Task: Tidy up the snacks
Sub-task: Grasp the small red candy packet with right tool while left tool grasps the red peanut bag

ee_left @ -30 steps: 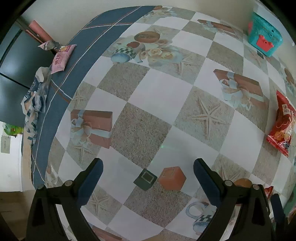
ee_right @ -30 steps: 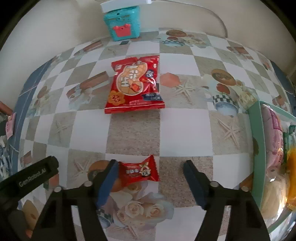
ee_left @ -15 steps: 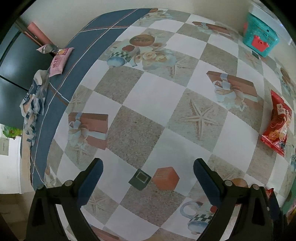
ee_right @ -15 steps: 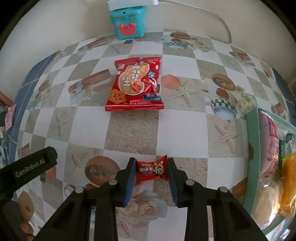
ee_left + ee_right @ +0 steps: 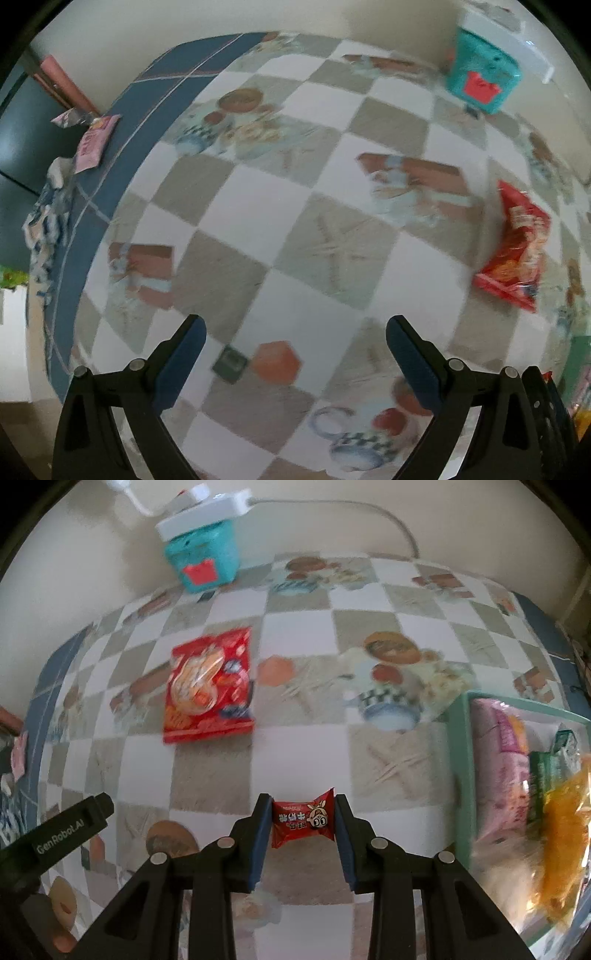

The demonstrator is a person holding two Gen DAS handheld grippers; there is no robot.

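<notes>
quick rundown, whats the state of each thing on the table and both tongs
right tongs: shut on the small red candy
small red candy: clamped between the pads
left tongs: open, nothing between them
big red snack bag: flat on the tablecloth, untouched
green tray: already holds several packets
teal box: upright by the wall

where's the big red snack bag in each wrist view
Left wrist: big red snack bag at the right edge, on the checked tablecloth.
Right wrist: it lies left of centre, beyond the gripper.
Shared landmark: the teal box, upper right in the left view, top left in the right.
</notes>
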